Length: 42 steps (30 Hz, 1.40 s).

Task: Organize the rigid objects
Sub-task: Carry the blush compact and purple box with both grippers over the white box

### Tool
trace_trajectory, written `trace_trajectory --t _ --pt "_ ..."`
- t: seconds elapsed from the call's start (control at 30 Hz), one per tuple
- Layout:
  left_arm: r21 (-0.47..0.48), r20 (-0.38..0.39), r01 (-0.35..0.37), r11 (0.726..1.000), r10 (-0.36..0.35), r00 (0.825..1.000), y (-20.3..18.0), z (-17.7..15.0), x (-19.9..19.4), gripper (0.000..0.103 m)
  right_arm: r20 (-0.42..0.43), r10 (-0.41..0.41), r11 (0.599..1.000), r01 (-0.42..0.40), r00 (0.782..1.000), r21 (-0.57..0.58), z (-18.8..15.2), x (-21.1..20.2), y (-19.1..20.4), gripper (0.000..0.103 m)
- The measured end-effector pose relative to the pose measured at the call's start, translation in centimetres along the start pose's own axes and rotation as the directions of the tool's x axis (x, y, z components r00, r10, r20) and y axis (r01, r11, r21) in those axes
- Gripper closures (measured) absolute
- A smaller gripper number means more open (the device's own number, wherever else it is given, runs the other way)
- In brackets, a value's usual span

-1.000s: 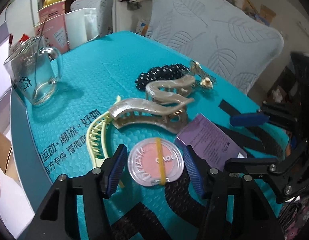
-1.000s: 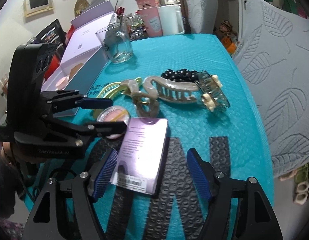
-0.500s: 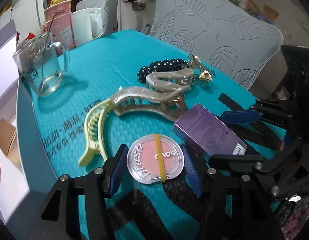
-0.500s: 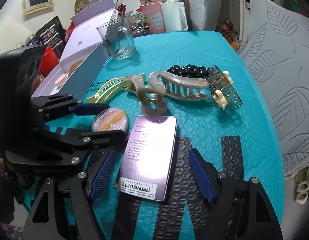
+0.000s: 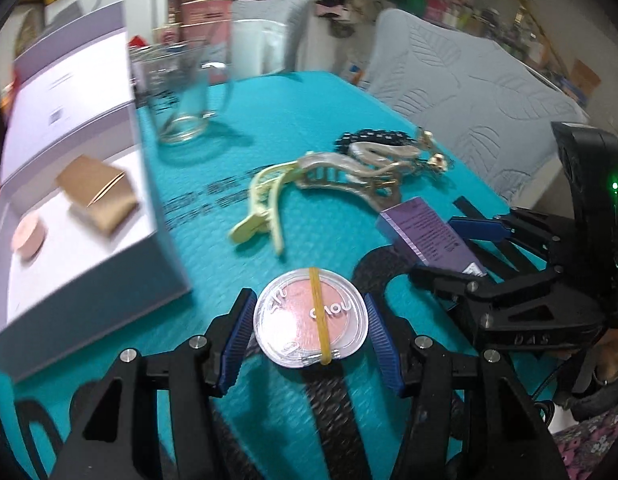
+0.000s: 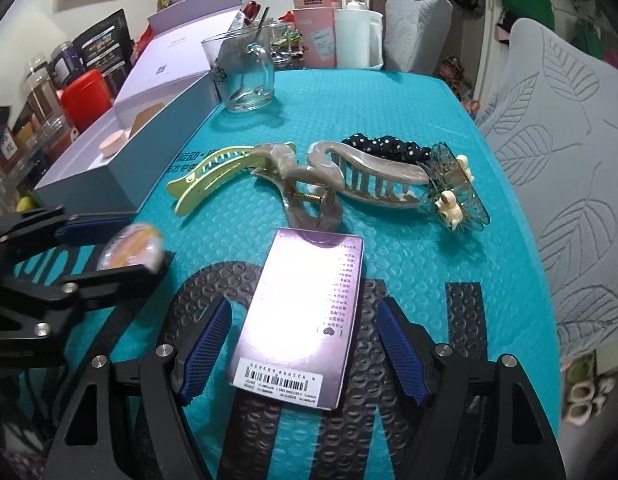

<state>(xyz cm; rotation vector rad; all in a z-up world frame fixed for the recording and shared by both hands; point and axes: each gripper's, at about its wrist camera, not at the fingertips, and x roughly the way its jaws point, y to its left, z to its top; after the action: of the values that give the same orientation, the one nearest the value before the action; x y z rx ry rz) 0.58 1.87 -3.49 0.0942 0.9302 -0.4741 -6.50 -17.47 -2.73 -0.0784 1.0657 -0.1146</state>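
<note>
Left gripper (image 5: 310, 330) clamped on round blush compact (image 5: 310, 322), lifted clear of teal worktop (image 5: 293, 120). Mid-carry, judged headed to open lavender box (image 5: 81, 240) at 9 o'clock. Right gripper (image 6: 305, 350) straddling purple carton (image 6: 305, 312), jaws just been narrowing, pads (image 6: 203, 344) not yet pressing, carton flat on worktop. Hair claws (image 6: 337, 176) piled at 12 o'clock. Next: set compact beside pink puff (image 5: 27, 236), then release.
</note>
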Motion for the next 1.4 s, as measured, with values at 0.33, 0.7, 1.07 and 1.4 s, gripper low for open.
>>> trace_trajectory --t 0.33,0.7,1.07,1.4 --pt "-0.064 0.007 -0.022 0.998 0.023 1.0 1.0 -1.6 -1.0 0.048 0.012 0.051 0.998 -0.052 0.999 0.02 -0.9 -1.1 0.9 0.05" --pt "-0.121 0.034 -0.04 0.992 0.045 0.998 1.5 -3.5 -3.0 0.048 0.016 0.126 0.992 -0.125 0.992 -0.03 -2.1 -3.0 4.1 0.05" --pt "-0.187 0.098 -0.08 0.979 0.099 0.99 3.0 -4.9 -6.9 0.048 0.034 0.202 0.971 -0.195 0.979 -0.139 -1.7 -4.7 8.7 0.05" --pt "-0.222 0.151 -0.144 0.964 0.18 0.972 5.5 -4.6 -10.7 0.048 0.063 0.286 0.936 -0.264 0.956 -0.234 0.6 -6.5 12.8 0.05"
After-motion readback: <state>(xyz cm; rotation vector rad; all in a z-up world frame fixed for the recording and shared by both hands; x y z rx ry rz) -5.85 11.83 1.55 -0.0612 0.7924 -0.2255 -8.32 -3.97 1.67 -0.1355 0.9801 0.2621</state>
